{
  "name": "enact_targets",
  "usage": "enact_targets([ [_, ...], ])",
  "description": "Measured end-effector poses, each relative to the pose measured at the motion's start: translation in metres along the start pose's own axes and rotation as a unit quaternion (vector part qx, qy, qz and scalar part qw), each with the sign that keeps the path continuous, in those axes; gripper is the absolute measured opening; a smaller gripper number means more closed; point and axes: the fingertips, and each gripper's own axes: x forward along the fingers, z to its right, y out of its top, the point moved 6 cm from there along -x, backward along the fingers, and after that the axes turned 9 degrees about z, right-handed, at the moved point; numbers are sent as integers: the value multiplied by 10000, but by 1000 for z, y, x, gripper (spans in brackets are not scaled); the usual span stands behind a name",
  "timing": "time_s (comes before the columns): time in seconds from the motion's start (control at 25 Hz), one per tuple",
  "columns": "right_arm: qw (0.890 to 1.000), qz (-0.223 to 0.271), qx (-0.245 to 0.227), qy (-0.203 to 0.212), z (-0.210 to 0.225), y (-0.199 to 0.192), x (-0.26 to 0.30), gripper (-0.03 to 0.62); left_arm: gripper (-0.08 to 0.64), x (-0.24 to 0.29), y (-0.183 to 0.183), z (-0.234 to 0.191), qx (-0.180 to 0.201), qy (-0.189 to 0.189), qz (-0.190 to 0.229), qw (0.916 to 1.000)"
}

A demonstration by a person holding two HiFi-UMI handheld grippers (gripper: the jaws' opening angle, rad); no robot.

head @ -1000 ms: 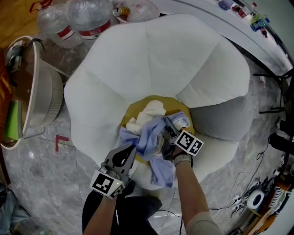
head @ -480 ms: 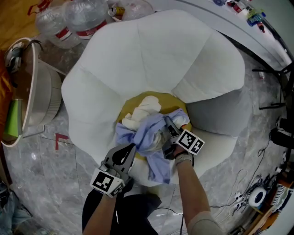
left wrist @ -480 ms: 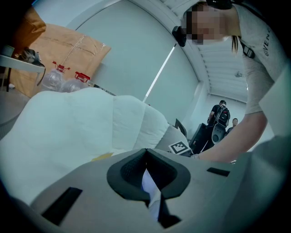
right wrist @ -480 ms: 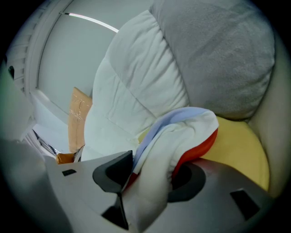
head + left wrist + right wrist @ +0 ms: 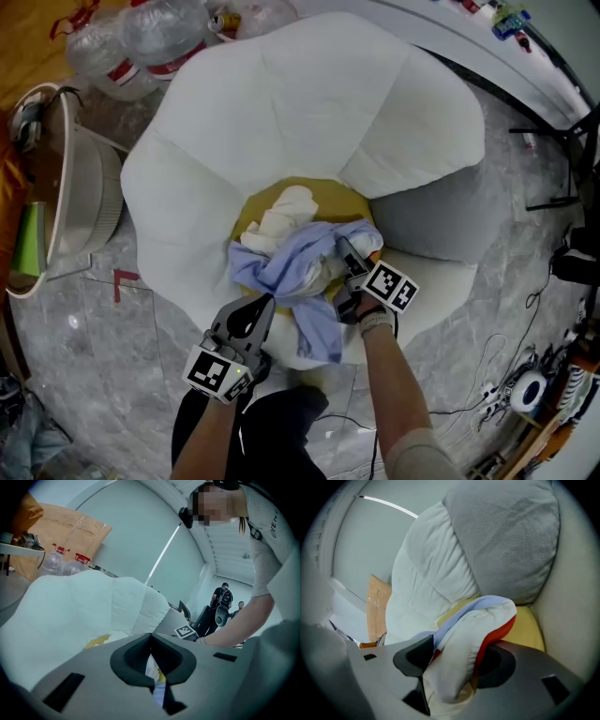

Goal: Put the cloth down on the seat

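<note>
A light blue cloth (image 5: 295, 264) lies bunched with a cream cloth (image 5: 281, 208) on the yellow seat (image 5: 333, 190) of a white petal-shaped chair (image 5: 281, 103). My left gripper (image 5: 265, 305) comes in from below and holds the blue cloth's near edge; in the left gripper view its jaws (image 5: 152, 656) are shut on a strip of cloth. My right gripper (image 5: 343, 261) sits at the heap's right side. Its jaws (image 5: 454, 656) are opening wide, and a loose fold of white, blue and red cloth (image 5: 464, 634) still lies between them.
A grey cushion (image 5: 436, 216) fills the chair's right side. Large water bottles (image 5: 141, 42) stand behind the chair. A round white-rimmed appliance (image 5: 70, 197) stands to the left, near red tape (image 5: 122, 281) on the marble floor. Cables (image 5: 502, 375) lie at the right. People (image 5: 222, 597) stand far off.
The blue cloth has sunk and spread leftwards over the seat. Both grippers have stayed close to it, the right one edging slightly lower.
</note>
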Motion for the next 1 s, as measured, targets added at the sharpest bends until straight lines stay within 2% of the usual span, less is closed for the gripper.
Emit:
enact_targets([
  [0.2, 9999, -28, 99, -127, 6, 2, -16, 259, 13, 1, 7, 11, 4, -44, 18, 10000],
  [0.44, 10000, -11, 38, -48, -2, 9, -33, 259, 14, 0, 15, 21, 36, -82, -44, 10000],
  [0.76, 9996, -4, -284, 28, -16, 13, -50, 249, 13, 0, 24, 30, 139, -64, 17, 9999],
  [1.0, 9969, 1, -640, 464, -39, 11, -72, 94, 13, -7, 36, 41, 134, -38, 65, 9999],
])
